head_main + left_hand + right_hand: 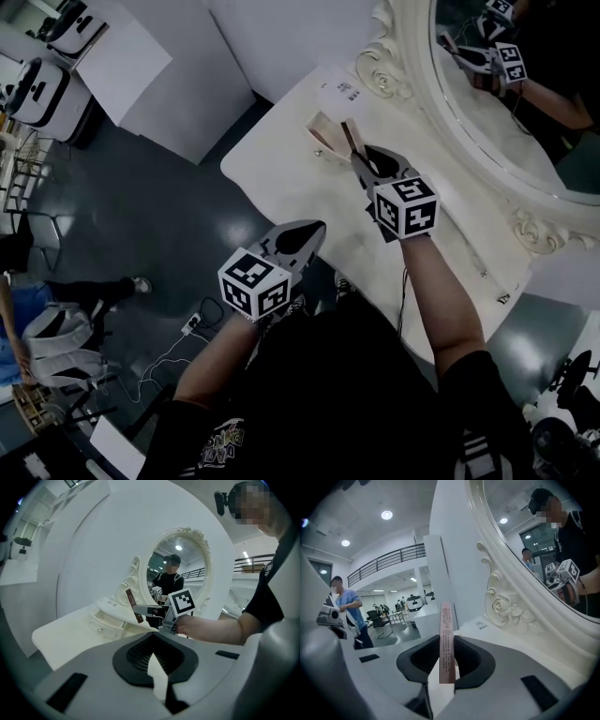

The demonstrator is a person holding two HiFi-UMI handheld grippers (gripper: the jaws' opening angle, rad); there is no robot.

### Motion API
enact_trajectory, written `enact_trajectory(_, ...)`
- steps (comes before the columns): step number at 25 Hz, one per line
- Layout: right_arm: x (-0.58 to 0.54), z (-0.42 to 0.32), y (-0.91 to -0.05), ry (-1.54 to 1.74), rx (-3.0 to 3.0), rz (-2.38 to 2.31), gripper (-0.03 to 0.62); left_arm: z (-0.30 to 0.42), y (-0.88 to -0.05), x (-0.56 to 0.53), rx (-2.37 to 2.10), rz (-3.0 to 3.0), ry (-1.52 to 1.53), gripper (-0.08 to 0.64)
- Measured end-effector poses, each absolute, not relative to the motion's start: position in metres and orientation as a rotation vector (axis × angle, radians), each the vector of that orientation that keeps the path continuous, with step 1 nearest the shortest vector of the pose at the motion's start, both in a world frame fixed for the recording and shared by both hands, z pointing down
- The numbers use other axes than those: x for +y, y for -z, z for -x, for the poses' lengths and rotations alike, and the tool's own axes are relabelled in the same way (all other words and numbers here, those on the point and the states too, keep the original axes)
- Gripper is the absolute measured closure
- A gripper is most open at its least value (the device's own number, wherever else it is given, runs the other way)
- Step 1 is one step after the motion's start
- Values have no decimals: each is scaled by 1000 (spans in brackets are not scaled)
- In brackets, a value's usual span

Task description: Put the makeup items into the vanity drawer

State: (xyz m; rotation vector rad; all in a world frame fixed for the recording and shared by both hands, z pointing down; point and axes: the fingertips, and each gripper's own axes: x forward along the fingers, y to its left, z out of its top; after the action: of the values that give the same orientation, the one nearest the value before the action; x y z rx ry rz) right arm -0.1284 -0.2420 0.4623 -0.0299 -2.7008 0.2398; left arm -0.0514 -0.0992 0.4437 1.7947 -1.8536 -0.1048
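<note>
My right gripper (361,161) is shut on a slim pink makeup carton (348,137) and holds it over the white vanity top (281,178). The carton stands upright between the jaws in the right gripper view (446,620). A small open drawer (323,131) sits just beyond it; in the left gripper view the drawer (105,619) lies below the carton (132,604). My left gripper (309,232) hangs off the vanity's near edge with its jaws together and nothing in them; the left gripper view shows the same (152,654).
An oval mirror (525,103) in an ornate white frame (501,604) stands behind the vanity on the right. A printed label (342,89) lies on the far corner. White partitions (187,66) stand to the left. Cables (192,323) lie on the dark floor.
</note>
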Motion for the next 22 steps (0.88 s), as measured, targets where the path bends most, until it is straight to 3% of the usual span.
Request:
enact_trajectory(10,-246,175,-493,-151,-2676,64,486,67,-456,-108,-1888,-1724,76,558)
enact_trajectory(22,-239,213,-527,141,-2471,-35,486,134,-450,-94,-1765,-1897,56,558)
